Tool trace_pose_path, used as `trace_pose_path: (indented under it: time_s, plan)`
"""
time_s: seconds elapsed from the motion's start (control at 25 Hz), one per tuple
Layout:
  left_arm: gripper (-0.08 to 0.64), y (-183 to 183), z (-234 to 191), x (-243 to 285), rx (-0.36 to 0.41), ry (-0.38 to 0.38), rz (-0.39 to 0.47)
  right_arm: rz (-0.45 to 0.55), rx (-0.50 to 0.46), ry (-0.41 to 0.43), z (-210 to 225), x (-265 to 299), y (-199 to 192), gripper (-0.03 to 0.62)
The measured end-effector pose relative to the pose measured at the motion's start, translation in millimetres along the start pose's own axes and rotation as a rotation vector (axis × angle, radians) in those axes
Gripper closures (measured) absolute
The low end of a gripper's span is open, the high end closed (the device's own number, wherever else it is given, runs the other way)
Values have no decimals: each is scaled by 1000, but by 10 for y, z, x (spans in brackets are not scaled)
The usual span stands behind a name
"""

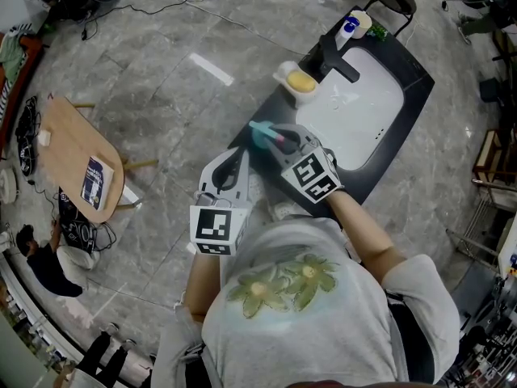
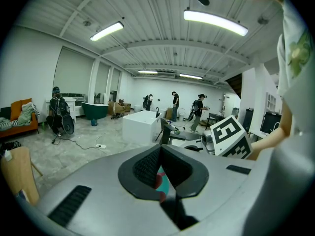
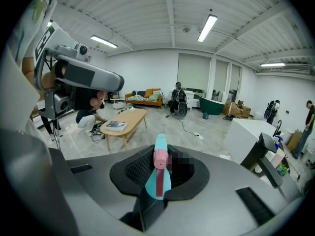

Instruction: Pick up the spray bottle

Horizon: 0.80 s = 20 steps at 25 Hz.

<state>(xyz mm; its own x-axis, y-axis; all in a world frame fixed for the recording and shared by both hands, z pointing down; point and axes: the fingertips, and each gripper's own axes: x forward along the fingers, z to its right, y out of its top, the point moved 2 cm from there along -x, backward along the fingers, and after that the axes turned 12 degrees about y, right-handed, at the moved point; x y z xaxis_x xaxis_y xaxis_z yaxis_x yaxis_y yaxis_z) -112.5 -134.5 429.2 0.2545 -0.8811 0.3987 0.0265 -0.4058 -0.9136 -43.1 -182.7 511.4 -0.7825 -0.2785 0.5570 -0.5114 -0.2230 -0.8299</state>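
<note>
Head view looked steeply down from above the person (image 1: 315, 297) onto the sink (image 1: 414, 107). Gripper views rode close behind their jaws, facing out across the room. All three caught the spray bottle (image 1: 265, 136).

T-shirt (image 1: 323, 330): pale grey, short-sleeved, with a green-and-yellow flower print.
Left gripper (image 1: 242, 153): smooth grey moulded shell with dark slots on top.
Right gripper (image 1: 280, 137): matching grey shell with the same dark slots.
Pads (image 2: 145, 166): black, finely ribbed.
Marker cubes (image 1: 216, 229): white faces with black square codes, one per gripper.
</note>
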Motion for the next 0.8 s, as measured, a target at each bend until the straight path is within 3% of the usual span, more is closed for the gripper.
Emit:
trace_pose_path:
  time_s: [0.8]
  plan:
    - [552,43,115,-130,-4,2,14,13,-19,-30,-56,-160,73,520]
